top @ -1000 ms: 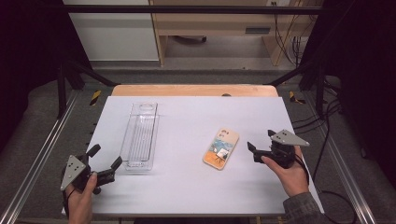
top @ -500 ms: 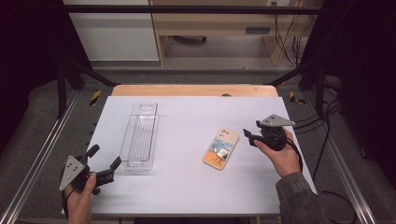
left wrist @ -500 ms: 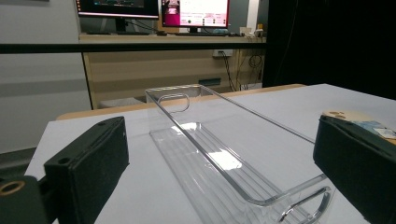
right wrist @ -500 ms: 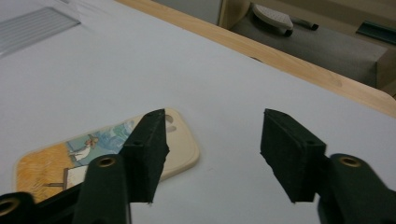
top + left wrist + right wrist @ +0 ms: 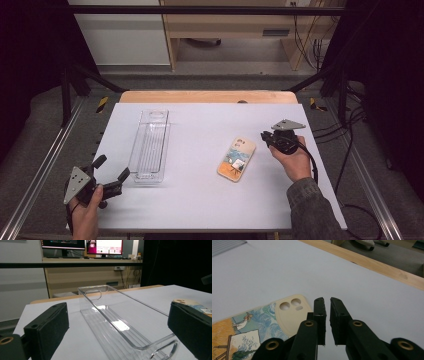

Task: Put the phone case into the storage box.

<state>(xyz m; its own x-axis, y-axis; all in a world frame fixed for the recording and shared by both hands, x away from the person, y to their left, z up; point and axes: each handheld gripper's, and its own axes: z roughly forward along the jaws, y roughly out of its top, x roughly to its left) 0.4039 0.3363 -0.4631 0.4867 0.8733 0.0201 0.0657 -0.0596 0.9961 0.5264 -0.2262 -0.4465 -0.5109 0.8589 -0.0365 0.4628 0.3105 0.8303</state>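
The right gripper [image 5: 266,138], jaws just closed to a slit on nothing, nears the phone case [image 5: 236,159], seemingly to nudge it toward the clear tray [image 5: 150,146]; the left gripper [image 5: 111,175] waits spread.

1. Work surface: white rectangular tabletop [image 5: 200,200] with a light wooden strip [image 5: 207,96] along its far edge.
2. Frame: silver aluminium rails [image 5: 40,170] run down both sides of the table; black diagonal struts [image 5: 92,79] at the far corners; black horizontal bar [image 5: 210,9] overhead at the back.
3. Floor: grey carpet [image 5: 235,80] around the table, black cables [image 5: 350,150] trailing at the right.
4. Back: light wooden bench [image 5: 235,25], white cabinet panel [image 5: 125,35] to its left.
5. Left gripper view: two lit computer monitors [image 5: 105,246] sit on a wooden desk [image 5: 92,272].
6. Sides of the room are dark.
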